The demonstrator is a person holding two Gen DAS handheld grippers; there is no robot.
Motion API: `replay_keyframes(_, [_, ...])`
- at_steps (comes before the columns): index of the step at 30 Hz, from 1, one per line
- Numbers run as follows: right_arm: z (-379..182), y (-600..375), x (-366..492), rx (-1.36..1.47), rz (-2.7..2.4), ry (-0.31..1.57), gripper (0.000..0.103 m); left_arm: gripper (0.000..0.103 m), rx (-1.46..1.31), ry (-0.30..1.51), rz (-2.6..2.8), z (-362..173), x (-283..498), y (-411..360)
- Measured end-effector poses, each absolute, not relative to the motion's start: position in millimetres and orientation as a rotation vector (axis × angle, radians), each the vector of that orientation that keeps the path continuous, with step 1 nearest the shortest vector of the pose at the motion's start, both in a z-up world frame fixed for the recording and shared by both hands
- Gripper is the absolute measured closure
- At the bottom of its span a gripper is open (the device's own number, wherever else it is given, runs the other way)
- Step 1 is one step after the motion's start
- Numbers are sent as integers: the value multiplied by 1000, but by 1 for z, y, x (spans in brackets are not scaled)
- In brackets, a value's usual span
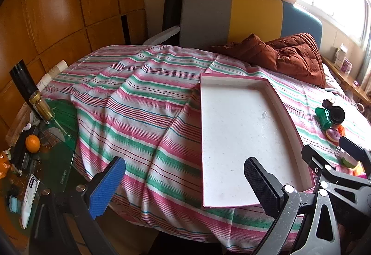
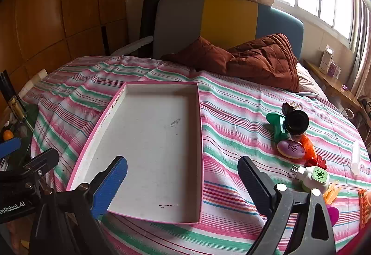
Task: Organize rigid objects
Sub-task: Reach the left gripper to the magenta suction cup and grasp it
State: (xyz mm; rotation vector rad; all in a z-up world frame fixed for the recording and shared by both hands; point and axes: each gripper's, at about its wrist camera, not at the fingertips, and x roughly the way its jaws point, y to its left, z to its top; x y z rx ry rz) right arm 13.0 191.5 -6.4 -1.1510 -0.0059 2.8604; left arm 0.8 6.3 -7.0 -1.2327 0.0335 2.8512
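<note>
An empty shallow white box with a pink rim (image 2: 160,90) lies on the striped bed cover; it also shows in the left wrist view (image 1: 234,80). To its right lie small rigid objects: a green plastic piece (image 2: 277,126), a black round lid (image 2: 298,122), a purple oval case (image 2: 291,149), an orange piece (image 2: 308,145), and a white plug-in device (image 2: 311,176). My right gripper (image 2: 183,182) is open and empty above the box's near edge. My left gripper (image 1: 185,185) is open and empty over the bed's near left side.
A brown quilted jacket (image 2: 257,58) lies at the head of the bed. A green glass side table (image 1: 59,136) at the left holds a bottle (image 1: 43,107), an orange (image 1: 32,143) and clutter. A wooden shelf (image 2: 334,85) runs under the window at right.
</note>
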Motion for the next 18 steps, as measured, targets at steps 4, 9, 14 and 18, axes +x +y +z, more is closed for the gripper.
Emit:
replay_keyframes(4, [-7, 198, 13, -1158, 2856, -5, 6, 0, -1212, 10, 2804, -7, 0, 8])
replay_keyframes(9, [-2, 226, 14, -1146, 2831, 62, 6, 0, -1207, -45, 2689, -10, -2, 16])
replay_keyframes(14, [9, 286, 17, -1142, 2765, 266, 6, 0, -1223, -47, 2603, -11, -10, 33])
replay_keyframes(18, [19, 352, 38, -1096, 2683, 482, 5, 0, -1171, 5, 2533, -6, -12, 60])
